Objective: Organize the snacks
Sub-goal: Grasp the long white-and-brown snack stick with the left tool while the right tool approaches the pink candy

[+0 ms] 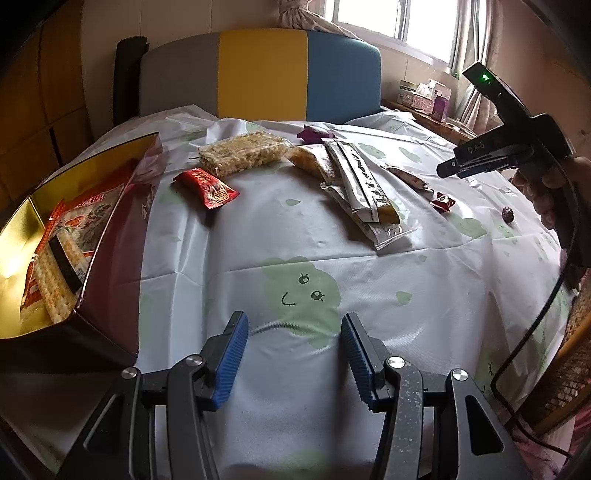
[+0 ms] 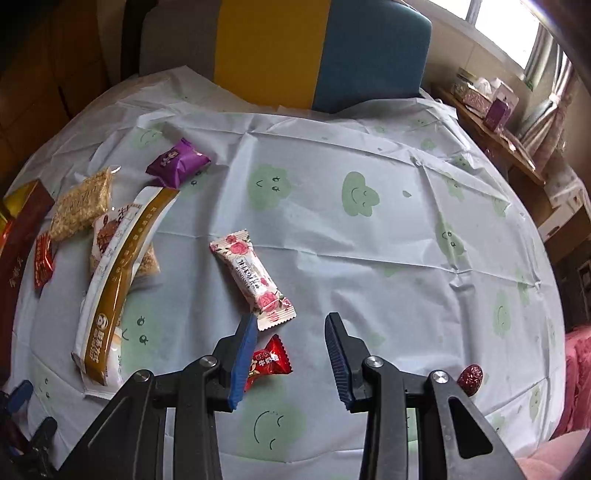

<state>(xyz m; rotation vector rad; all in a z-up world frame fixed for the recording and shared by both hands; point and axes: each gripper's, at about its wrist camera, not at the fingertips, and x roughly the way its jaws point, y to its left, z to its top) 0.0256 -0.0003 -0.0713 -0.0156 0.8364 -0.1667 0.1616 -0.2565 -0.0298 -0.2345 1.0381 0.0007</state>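
Both sets of fingers wide, holding nothing | left gripper (image 1: 293, 354) near box (image 1: 110, 258) | right gripper (image 2: 291, 354) above red candy (image 2: 271, 362)

The right hand-held gripper (image 2: 290, 347) hangs spread and empty over a red candy (image 2: 271, 360) beside a rose-print bar (image 2: 253, 278).

You had a smiley-cloud tablecloth (image 2: 332, 266) spread out, a grey, yellow and blue headboard (image 1: 262, 70) at the far edge, and tissue boxes (image 1: 424, 98) far right by the window (image 1: 399, 18).
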